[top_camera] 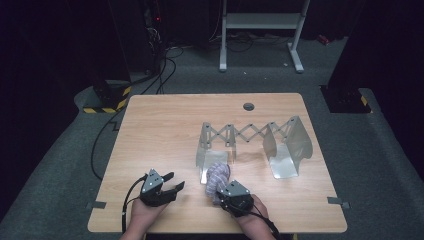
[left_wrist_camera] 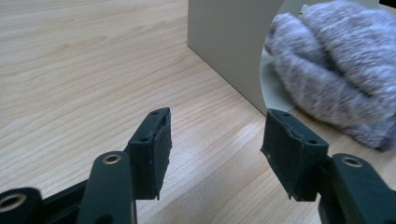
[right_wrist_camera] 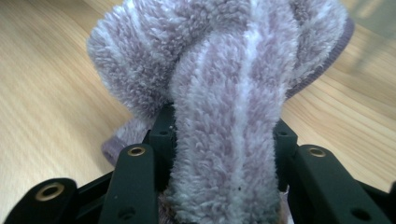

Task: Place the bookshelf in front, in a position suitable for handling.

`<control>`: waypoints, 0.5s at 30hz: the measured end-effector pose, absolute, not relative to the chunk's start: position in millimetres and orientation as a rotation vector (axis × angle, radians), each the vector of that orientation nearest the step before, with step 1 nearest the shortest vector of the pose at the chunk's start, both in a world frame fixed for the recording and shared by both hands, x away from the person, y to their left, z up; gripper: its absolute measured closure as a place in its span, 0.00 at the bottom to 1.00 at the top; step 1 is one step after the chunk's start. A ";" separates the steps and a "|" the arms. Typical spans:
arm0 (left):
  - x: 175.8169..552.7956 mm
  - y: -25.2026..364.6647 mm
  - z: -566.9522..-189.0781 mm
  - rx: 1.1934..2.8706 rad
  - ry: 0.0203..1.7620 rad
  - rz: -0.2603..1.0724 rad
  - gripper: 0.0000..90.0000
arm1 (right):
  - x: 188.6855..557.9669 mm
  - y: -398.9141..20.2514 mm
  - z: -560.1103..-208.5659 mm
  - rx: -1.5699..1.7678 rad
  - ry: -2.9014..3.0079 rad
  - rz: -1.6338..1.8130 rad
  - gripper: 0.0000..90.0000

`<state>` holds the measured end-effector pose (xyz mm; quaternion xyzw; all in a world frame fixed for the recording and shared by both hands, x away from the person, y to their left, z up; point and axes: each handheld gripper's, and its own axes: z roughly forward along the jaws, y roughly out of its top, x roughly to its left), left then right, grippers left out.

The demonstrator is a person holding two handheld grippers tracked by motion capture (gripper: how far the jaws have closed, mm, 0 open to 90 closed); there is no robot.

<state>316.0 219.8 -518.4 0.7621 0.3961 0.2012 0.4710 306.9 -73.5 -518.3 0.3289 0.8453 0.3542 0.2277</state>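
The right tongs (right_wrist_camera: 224, 140) are pinching a fluffy lilac-and-white striped towel (right_wrist_camera: 219, 84), lying on the pale wooden desk (top_camera: 165, 125) at the metal folding rack's (top_camera: 250, 142) seven o'clock. The left tongs (left_wrist_camera: 217, 144), spread, are gripping nothing.
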 end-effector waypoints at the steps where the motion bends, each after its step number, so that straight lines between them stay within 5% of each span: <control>1: 315.8 218.9 -518.4 1.869 0.968 0.491 0.47 | 305.8 -77.7 -515.6 0.917 2.314 0.983 0.64; 15: 313.7 212.0 -518.4 1.886 0.957 0.466 0.48 | 289.6 -149.7 -496.6 1.045 2.141 0.938 0.63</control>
